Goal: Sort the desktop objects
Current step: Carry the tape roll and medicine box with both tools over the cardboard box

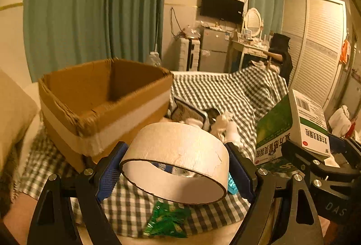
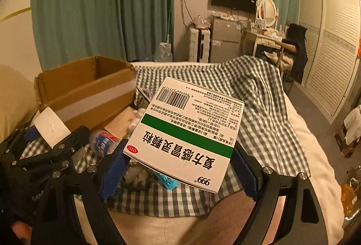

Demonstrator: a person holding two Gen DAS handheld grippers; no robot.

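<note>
**Both grippers loaded above the checked cloth**

The left gripper [image 1: 176, 166] holds a cardboard tape core [image 1: 178, 154]: a wide, pale ring with a scuffed, peeling outer skin and a dark raw edge along its rim. It sits tilted between the blue pads [image 1: 112, 168], its open mouth turned down and toward the camera, the jaws closed against its two sides. It hangs just in front of the open cardboard box [image 1: 101, 100], which has a white band of tape around its torn upper wall.

The right gripper [image 2: 180, 168] carries a white medicine box [image 2: 187, 132] with a green stripe, a barcode and large black Chinese print, seen upside down. The box lies flat and slanted between the jaws, which press on its two long edges; it sits raised over the green-and-white checked cloth [image 2: 259, 96].

Below lie a green foil packet [image 1: 167, 220], a small bottle [image 2: 103, 143] with a blue label and what may be a turquoise plastic piece [image 2: 168, 183], mostly hidden.
</note>
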